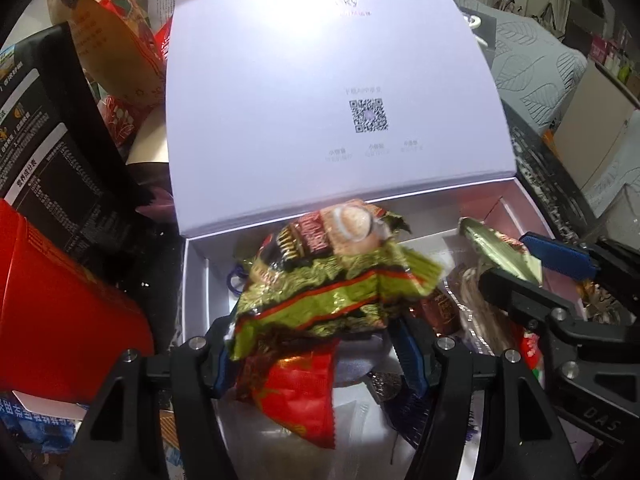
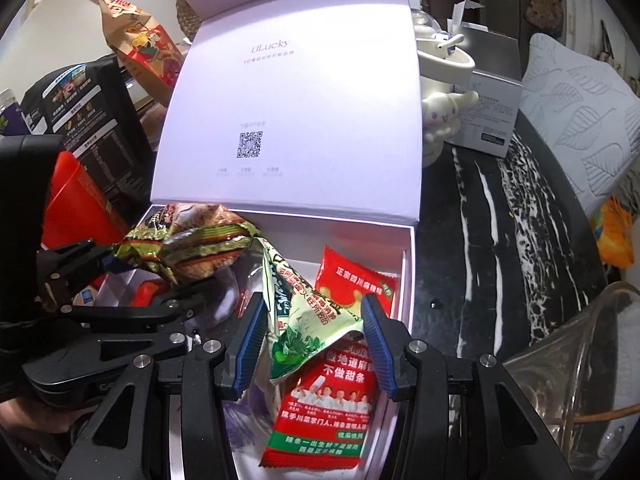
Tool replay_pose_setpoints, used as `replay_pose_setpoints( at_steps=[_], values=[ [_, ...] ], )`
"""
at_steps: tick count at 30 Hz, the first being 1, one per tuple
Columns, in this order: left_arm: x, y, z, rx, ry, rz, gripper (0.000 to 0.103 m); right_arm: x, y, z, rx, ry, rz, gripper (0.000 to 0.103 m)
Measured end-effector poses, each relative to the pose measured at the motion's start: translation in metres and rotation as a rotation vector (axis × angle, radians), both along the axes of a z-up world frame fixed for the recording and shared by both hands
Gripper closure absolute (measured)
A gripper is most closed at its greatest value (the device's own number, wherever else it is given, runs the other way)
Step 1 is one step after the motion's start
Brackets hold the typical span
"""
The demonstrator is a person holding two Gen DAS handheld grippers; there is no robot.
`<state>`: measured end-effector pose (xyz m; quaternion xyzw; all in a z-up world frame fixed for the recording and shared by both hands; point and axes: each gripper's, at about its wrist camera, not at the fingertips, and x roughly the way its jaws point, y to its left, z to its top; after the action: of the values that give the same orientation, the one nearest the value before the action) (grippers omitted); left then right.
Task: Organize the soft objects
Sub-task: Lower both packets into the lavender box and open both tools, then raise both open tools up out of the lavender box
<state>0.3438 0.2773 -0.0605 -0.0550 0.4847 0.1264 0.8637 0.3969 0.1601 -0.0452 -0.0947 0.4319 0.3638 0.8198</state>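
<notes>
Both grippers are hanging over the open white box (image 2: 404,276), whose lid (image 2: 288,112) is standing up behind it with a QR code (image 2: 251,144) printed inside.

The left gripper (image 1: 316,344) is clamping a crinkly green-and-gold snack packet (image 1: 332,280) between its blue pads; the packet is bunching up above the box's left side, with a red wrapper (image 1: 300,396) dangling under it. I honestly can't tell if that red one is also pinched or just stuck behind.

The right gripper (image 2: 316,344) is sitting partly spread, with a pale green packet (image 2: 296,320) standing between its fingers. The left pad looks like it's touching the packet, but the right one seems just clear of it, so it's not really squeezing. Under that, a big red snack pack (image 2: 324,412) is lying flat in the box's right half, and a smaller red packet (image 2: 356,284) is leaning near the back wall.

The box is sitting on a black marbled table (image 2: 500,260).
</notes>
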Motion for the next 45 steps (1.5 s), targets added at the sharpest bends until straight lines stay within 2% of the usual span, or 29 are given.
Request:
replay_pose_setpoints(
  at_steps=[3, 8, 21, 25, 33, 45],
  values=[
    [-0.006, -0.001, 0.006, -0.021, -0.013, 0.000, 0.039, -0.001, -0.001, 0.001, -0.001, 0.002, 0.000, 0.052],
    [-0.013, -0.003, 0.020, 0.009, -0.032, 0.015, 0.036, -0.004, -0.001, 0.009, 0.001, -0.019, -0.012, 0.045],
    [-0.032, -0.008, 0.046, 0.052, -0.079, 0.027, 0.034, -0.010, -0.003, 0.018, -0.030, -0.022, -0.021, 0.045],
    [-0.038, -0.008, 0.057, 0.106, -0.101, 0.042, 0.034, -0.013, -0.006, 0.026, 0.004, -0.021, -0.010, 0.045],
    [-0.053, -0.012, 0.085, 0.112, -0.166, 0.039, 0.034, -0.024, -0.015, 0.058, 0.042, -0.074, -0.027, 0.045],
    [-0.096, -0.038, 0.148, 0.138, -0.322, 0.000, 0.034, -0.063, -0.041, 0.118, 0.103, -0.202, -0.042, 0.045]
  ],
)
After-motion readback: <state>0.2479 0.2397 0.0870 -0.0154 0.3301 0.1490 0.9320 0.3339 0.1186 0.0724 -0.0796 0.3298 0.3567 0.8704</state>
